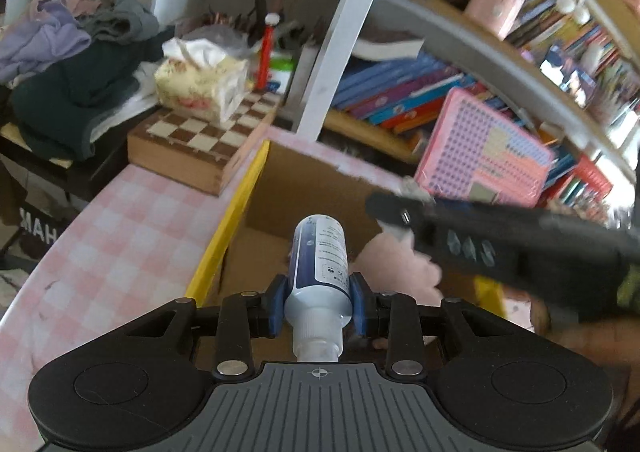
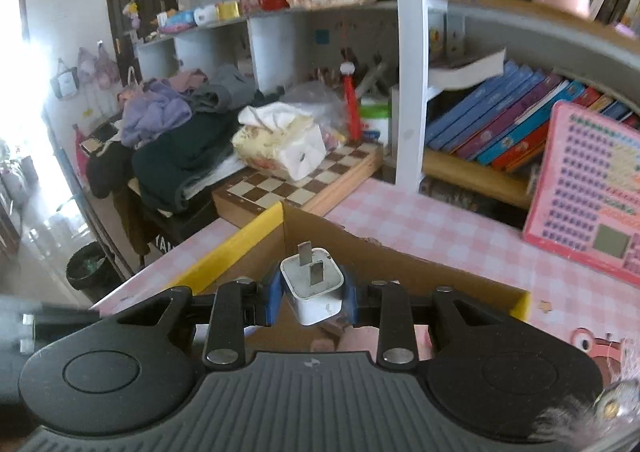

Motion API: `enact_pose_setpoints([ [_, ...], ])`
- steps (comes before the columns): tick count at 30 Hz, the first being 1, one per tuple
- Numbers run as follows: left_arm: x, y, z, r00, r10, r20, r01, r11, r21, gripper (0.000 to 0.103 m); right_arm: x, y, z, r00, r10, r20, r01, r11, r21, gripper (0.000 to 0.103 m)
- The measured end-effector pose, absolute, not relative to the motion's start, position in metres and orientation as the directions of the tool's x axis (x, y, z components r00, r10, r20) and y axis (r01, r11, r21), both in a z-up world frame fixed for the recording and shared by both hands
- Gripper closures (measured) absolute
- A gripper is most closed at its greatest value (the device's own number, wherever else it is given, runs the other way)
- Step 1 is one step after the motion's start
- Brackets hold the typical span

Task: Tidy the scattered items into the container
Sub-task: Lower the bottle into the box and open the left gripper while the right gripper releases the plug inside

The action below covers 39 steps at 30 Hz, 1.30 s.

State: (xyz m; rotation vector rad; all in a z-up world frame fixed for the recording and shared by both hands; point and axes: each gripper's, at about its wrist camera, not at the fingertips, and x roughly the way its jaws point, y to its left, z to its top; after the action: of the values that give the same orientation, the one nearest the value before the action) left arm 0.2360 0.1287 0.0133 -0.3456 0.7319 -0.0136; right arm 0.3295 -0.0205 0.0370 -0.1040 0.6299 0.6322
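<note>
Left tongs point(image 1: 318, 302) grip the bottle point(image 1: 320, 260) and right tongs point(image 2: 308, 298) grip the charger point(image 2: 312, 288), both held over the open box point(image 1: 280, 180) on the table point(image 1: 120, 220), ready to drop in.

- We read "HAR" in white letters on a dark panel point(image 1: 38, 226) far left of the left tongs.
- The bottle point(image 1: 320, 252) label's print is too small for us.
</note>
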Motion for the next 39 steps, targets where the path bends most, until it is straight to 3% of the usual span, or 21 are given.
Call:
enact_pose_setpoints([
  [12,0.264,0.121,-0.013,0.66,-0.115,-0.742,-0.127,0.957,-0.261,0.072,0.384,0.03,-0.018,0.445,0.456,-0.77,-0.633,0.769,0.089,0.074],
  [22,0.274,0.117,-0.016,0.658,-0.105,-0.746,-0.119,0.963,-0.24,0.071,0.403,0.037,-0.035,0.461,0.372,-0.806,-0.608,0.794,0.018,0.074],
  [23,0.274,0.117,-0.016,0.659,-0.102,-0.745,-0.116,0.965,-0.234,0.07,0.405,0.037,-0.035,0.463,0.368,-0.806,-0.601,0.799,0.02,0.073],
  [25,0.274,0.116,-0.014,0.664,-0.099,-0.741,-0.103,0.969,-0.223,0.067,0.406,0.033,-0.034,0.467,0.387,-0.795,-0.591,0.805,0.045,0.051],
  [27,0.271,0.115,-0.011,0.676,-0.105,-0.73,-0.083,0.973,-0.217,0.062,0.404,0.027,-0.03,0.471,0.407,-0.783,-0.58,0.811,0.073,0.042],
  [35,0.254,0.107,0.008,0.732,-0.077,-0.677,-0.04,0.987,-0.155,0.039,0.379,0.012,0.002,0.527,0.462,-0.714,-0.569,0.815,0.108,0.034],
  [39,0.239,0.103,0.022,0.761,-0.06,-0.645,-0.025,0.992,-0.121,0.032,0.362,0.0,0.02,0.561,0.474,-0.679,-0.553,0.825,0.118,0.034],
])
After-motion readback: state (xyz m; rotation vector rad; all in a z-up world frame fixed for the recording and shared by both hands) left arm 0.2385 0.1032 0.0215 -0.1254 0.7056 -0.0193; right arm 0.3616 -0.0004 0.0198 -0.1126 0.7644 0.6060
